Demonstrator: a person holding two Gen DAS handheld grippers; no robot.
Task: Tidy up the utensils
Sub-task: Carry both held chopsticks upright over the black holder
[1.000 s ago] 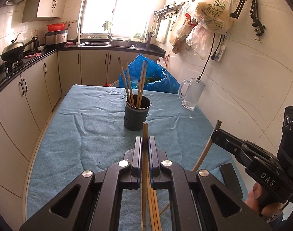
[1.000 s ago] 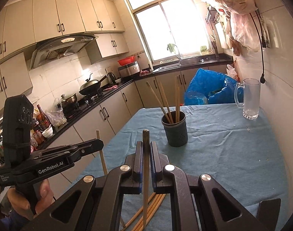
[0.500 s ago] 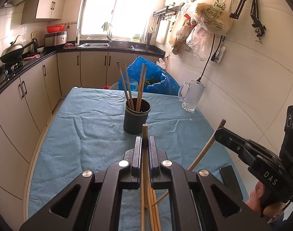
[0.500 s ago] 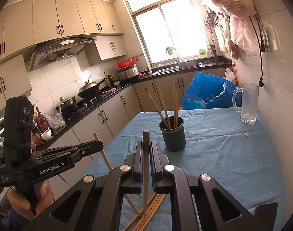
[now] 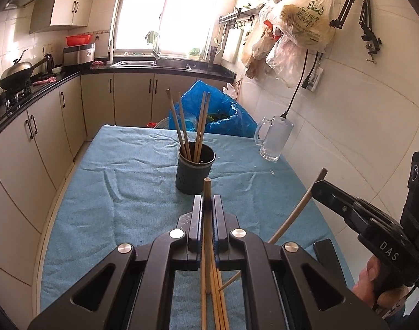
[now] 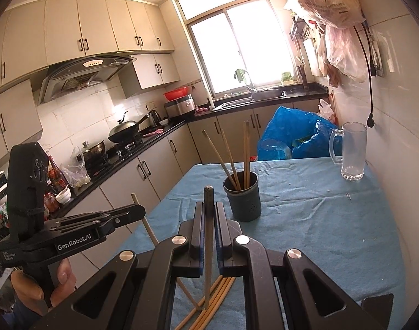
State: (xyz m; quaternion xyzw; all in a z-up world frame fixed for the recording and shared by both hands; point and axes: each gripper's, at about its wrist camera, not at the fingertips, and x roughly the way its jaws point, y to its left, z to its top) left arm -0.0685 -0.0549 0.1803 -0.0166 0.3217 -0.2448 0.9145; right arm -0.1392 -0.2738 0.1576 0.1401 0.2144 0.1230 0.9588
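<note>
Pinching one wooden chopstick (image 5: 207, 192) apiece, both grippers hover above the near end of the table, and each stick stands roughly upright with its top poking out past the fingertips. The left gripper (image 5: 207, 202) has its jaws pressed tight on a pale, square-tipped stick. The right gripper (image 6: 208, 209) clamps a darker-tipped chopstick (image 6: 208, 192) in the same way; from the left wrist view that stick slants up from the tablecloth toward the right gripper's nose. Under the two tools a loose bundle of chopsticks (image 6: 215, 299) lies flat on the cloth at the near edge, its ends fanning slightly.

Farther along the table, near its middle, stands a dark utensil holder (image 5: 195, 169), upright, with four chopsticks (image 5: 190, 126) leaning in it, two tilted left and two nearly straight. A blue tablecloth (image 5: 104, 192), somewhat wrinkled, covers the table. At the far right, close to the tiled wall, sits a glass mug (image 5: 272, 139) with its handle facing left. Beyond the far end of the table bulges a blue plastic bag (image 5: 223, 110). Cabinets and a black countertop (image 5: 38, 85) run along the left side, carrying a wok (image 5: 15, 73) on the stove.
</note>
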